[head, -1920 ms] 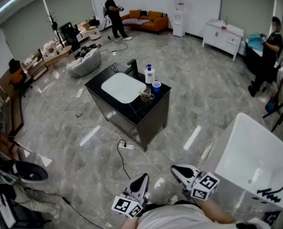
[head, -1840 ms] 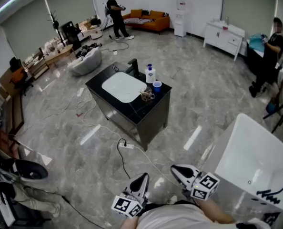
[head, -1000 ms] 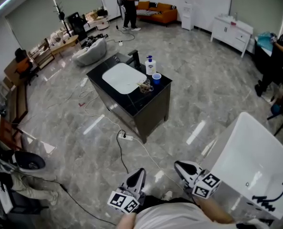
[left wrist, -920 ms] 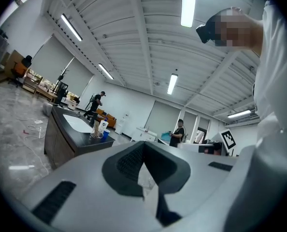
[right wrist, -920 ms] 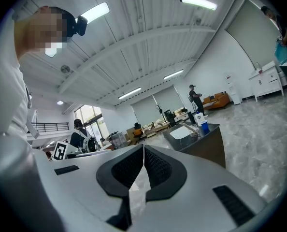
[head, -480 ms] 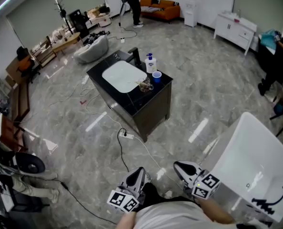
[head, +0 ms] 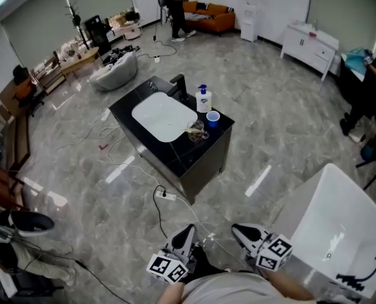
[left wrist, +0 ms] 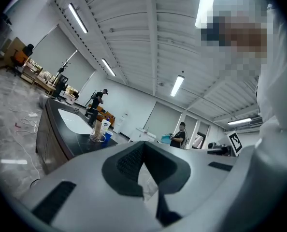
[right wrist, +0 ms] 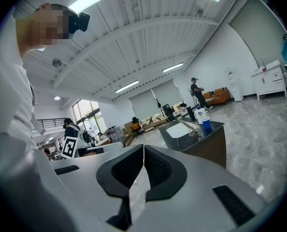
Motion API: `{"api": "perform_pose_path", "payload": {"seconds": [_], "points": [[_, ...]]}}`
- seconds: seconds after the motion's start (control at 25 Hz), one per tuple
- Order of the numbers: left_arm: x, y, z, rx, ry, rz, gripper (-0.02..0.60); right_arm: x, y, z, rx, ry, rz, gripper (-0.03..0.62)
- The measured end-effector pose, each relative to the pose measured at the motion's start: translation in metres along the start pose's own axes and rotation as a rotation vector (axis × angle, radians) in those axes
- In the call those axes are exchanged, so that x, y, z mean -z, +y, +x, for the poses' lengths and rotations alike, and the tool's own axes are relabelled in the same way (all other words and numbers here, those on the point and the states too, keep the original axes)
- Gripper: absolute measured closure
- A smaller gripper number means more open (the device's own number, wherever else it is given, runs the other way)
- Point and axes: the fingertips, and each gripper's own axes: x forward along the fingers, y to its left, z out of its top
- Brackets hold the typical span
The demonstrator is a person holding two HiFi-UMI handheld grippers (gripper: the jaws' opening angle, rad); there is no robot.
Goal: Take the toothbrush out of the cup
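Observation:
A black vanity (head: pixel 175 155) with a white basin stands in the middle of the room, well ahead of me. On its near right corner are a clear glass cup (head: pixel 196 130) with something tan standing in it, a blue cup (head: pixel 213 118) and a white soap bottle (head: pixel 204 100). The toothbrush is too small to make out. My left gripper (head: pixel 187 234) and right gripper (head: pixel 240 231) are held low, close to my body, both shut and empty. The right gripper view shows the blue cup (right wrist: pixel 207 124) far off; in the left gripper view the glass cup (left wrist: pixel 97 132) is distant too.
A white bathtub (head: pixel 330 227) stands close on the right. A cable and power strip (head: pixel 166 196) lie on the floor between me and the vanity. People stand at the far sofa (head: pixel 204 16) and at the right edge. Furniture clutters the far left.
The vanity has come a little nearer and lower in the head view as I walk toward it. Both grippers stay low in front of me, still shut.

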Motion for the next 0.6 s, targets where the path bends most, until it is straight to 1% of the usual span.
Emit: {"api": "perform_pose_path", "payload": {"seconds": [0.16, 0.24, 0.4, 0.6], "points": [[-0.039, 0.046, 0.029, 0.02, -0.008, 0.003, 0.578, -0.022, -0.01, 0.054, 0.003, 0.012, 0.005, 0.559], [-0.053, 0.07, 0.042, 0.029, -0.001, -0.001, 0.578, -0.03, -0.017, 0.083, 0.005, 0.017, 0.012, 0.559], [-0.069, 0.115, 0.062, 0.052, 0.017, -0.033, 0.578, -0.042, -0.025, 0.138, 0.0, 0.044, 0.005, 0.559], [-0.081, 0.145, 0.085, 0.119, 0.036, -0.061, 0.578, -0.058, -0.038, 0.182, 0.031, 0.049, -0.02, 0.559]]}}
